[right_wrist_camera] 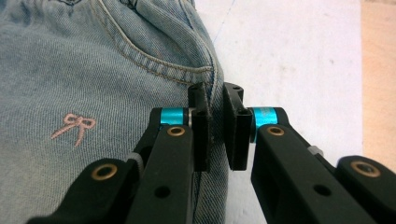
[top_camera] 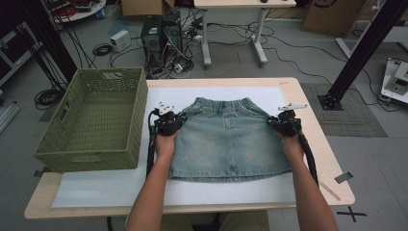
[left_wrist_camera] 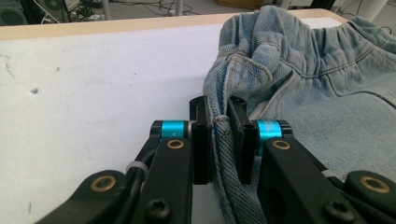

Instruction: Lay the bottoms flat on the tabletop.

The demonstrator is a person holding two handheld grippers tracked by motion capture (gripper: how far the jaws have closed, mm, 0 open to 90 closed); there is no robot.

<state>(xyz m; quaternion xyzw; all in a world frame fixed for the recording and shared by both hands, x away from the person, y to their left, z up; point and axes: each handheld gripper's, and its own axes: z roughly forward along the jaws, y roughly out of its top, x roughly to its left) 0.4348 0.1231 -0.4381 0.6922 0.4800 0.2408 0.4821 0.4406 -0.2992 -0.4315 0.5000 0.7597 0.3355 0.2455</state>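
A denim skirt [top_camera: 226, 139] lay flat just right of the green basket [top_camera: 96, 120]. The left gripper [left_wrist_camera: 218, 135] pinched the skirt's basket-side seam; the right gripper [right_wrist_camera: 215, 126] clamped its far-side seam, jaws nearly closed

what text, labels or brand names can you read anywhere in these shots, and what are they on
No readable text anywhere.
Denim skirt: pink embroidered bows, no lettering.
Cardboard box on the floor at the back: a dark printed mark, too cut off to read.
Green basket: no label visible.
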